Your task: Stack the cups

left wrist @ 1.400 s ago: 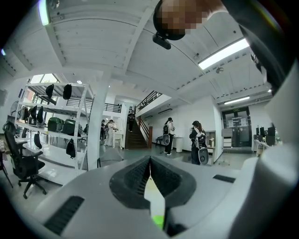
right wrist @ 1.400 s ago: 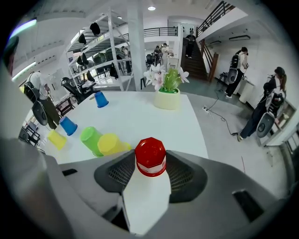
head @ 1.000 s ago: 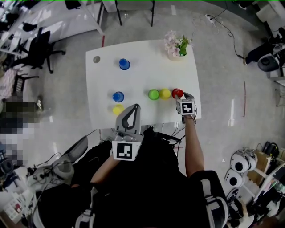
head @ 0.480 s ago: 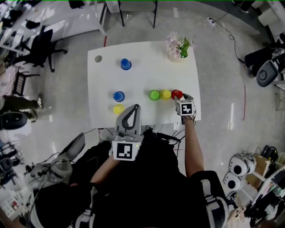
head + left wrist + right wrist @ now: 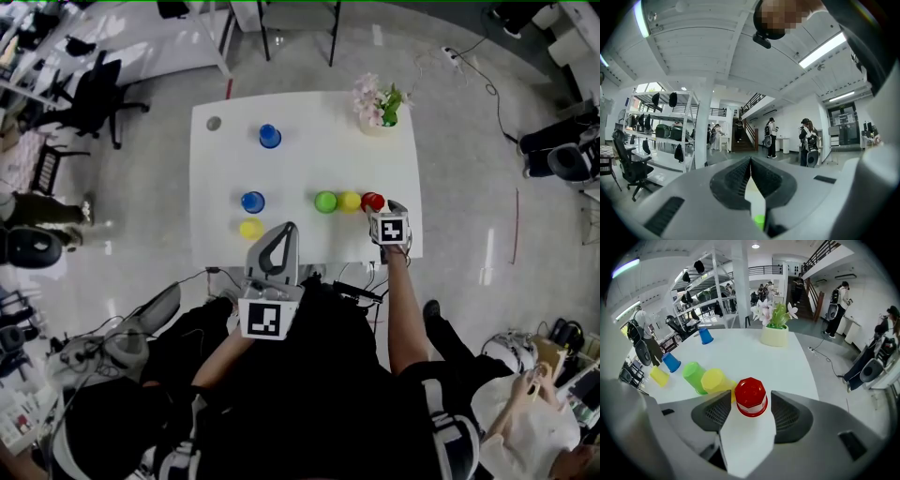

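Red cup (image 5: 750, 393): upside down on the bench (image 5: 740, 350), between the right gripper's (image 5: 751, 400) jaws.
Right gripper: jaws just opening, now wide and clear of the cup.
Handling: probably light, thin, slick — squeeze the side walls gently.
Left gripper (image 5: 750, 165): jaws together, empty.

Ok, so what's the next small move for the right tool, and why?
Probably close the right tool on the red cup. Its jaws have just been opening and the cup stands upside down between them, untouched, with no cups stacked yet; the yellow cup is right beside it.
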A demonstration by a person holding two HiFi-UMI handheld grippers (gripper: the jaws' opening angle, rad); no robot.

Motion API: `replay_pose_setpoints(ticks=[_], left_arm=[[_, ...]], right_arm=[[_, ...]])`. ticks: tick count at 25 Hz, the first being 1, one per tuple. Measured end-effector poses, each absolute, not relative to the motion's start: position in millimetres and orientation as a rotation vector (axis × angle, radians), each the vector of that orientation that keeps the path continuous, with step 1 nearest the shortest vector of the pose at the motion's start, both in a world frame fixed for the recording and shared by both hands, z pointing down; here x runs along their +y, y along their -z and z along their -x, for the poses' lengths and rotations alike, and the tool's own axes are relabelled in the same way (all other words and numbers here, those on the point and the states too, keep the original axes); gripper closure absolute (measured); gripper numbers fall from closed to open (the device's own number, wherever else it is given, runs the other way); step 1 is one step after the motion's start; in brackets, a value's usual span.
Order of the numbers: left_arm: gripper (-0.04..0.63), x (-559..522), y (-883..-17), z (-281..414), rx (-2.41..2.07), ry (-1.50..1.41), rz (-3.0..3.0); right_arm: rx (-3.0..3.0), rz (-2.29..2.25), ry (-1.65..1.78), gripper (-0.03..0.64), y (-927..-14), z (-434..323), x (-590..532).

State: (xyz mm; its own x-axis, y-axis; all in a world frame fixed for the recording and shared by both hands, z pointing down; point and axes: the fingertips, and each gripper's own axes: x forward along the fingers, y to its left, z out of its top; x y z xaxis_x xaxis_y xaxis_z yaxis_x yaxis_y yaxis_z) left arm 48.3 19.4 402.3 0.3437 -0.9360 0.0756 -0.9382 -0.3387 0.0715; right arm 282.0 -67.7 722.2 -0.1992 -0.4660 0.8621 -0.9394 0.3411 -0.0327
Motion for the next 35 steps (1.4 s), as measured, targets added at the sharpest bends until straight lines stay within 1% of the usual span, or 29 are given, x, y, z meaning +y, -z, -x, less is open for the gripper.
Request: replay_pose_setpoints(ticks=[5, 10, 15, 23, 30, 35], left_arm=[[0.574, 33.2, -401.7, -38.9, -1.814, -0.04, -2.443], [0.574, 54.9, -397.0, -29.0, -1.907, -0.048, -2.38], [0.574, 78.9, -399.0, -8.2, -1.986, -0.057, -2.319], [0.574, 109.0, -390.5, 57.4, -2.105, -0.005, -2.223], [0.574, 140.1, -390.0, 129.8, -2.161, 0.059, -2.134], [0.574, 160.2, -389.3, 168.0, -2.171, 0.073, -2.099]], right_arm=[[-1.889, -1.275, -0.712, 0.336, -699.6, -273.9, -63.4], [-2.02, -1.348, -0.604, 0.337, -647.0, -263.3, -67.0], [-2.234, -1.381, -0.461, 0.351, -588.0, -230.2, -59.8], [-2.44, -1.194, -0.331, 0.36, -533.2, -121.7, -17.6], [-2.46, -0.951, -0.316, 0.362, -544.8, -10.0, 29.1], [-2.433, -0.792, -0.329, 0.362, -564.4, 56.0, 60.7]])
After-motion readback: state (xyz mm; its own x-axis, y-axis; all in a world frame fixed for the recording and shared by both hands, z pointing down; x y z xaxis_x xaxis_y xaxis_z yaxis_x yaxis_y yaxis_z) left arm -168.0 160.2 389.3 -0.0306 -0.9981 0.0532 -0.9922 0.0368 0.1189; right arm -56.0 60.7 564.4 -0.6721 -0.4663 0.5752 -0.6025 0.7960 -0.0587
